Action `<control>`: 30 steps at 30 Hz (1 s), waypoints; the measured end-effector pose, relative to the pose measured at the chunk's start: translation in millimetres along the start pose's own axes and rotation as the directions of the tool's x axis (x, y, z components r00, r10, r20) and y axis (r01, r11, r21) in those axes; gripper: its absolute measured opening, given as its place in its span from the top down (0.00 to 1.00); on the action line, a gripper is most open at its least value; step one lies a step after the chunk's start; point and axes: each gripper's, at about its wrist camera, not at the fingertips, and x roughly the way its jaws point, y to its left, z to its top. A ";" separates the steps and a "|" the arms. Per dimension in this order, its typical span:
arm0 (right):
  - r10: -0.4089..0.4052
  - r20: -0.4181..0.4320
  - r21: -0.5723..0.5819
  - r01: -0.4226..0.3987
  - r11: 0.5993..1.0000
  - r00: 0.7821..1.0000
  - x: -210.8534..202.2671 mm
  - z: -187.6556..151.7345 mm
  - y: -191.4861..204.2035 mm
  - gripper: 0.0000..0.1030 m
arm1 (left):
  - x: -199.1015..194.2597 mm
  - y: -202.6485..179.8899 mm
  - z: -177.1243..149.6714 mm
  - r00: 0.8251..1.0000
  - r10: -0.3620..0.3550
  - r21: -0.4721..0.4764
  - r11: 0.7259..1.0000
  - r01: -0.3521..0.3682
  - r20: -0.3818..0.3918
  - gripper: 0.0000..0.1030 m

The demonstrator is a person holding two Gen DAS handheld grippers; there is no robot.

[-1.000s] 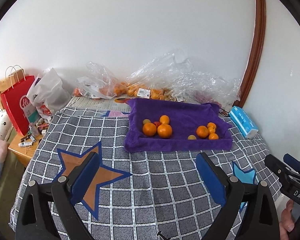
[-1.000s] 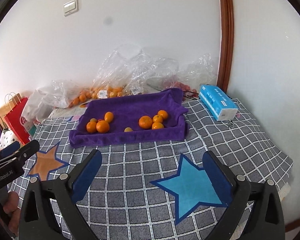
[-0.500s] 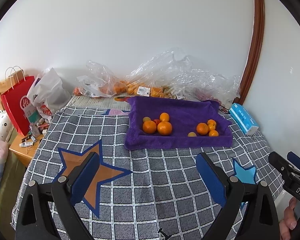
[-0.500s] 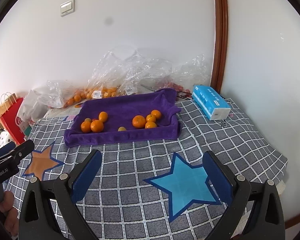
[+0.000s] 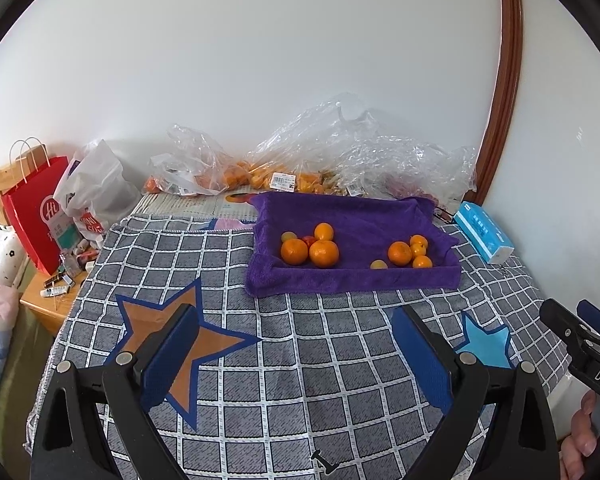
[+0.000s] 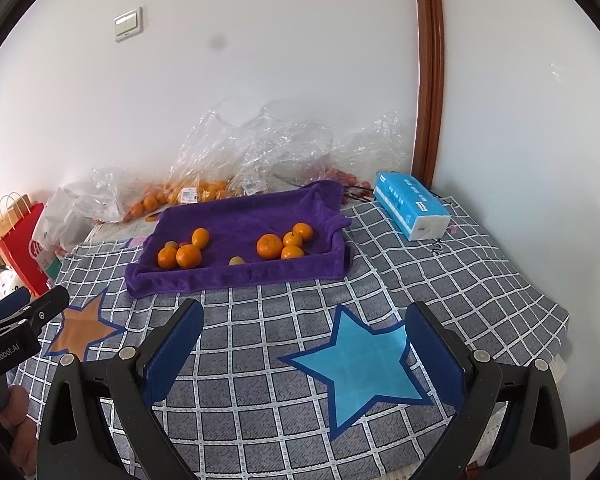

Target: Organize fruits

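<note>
The left gripper (image 5: 296,354) and right gripper (image 6: 306,350) are hovering with fingers released, holding nothing. Oranges (image 5: 324,253) are lying on the purple towel (image 5: 352,280).

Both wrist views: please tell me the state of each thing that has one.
Left gripper: jaws open, empty.
Right gripper: jaws open, empty.
Purple towel tray: holds loose oranges.
Clear plastic bags: crumpled, some holding fruit.
Tissue pack: lying flat.
Red paper bag: upright.
</note>
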 end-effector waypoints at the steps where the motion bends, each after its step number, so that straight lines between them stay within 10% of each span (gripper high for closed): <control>1: -0.002 0.001 0.000 0.002 1.000 1.000 -0.3 -0.3 -0.2 0.03 | -0.3 -0.6 -0.5 1.000 0.000 0.003 1.000 0.000 0.001 0.05; 30: -0.010 0.001 -0.004 0.010 1.000 1.000 -1.8 -3.5 -0.5 0.03 | -1.6 -8.2 -4.1 1.000 -0.006 0.027 1.000 0.007 -0.007 0.05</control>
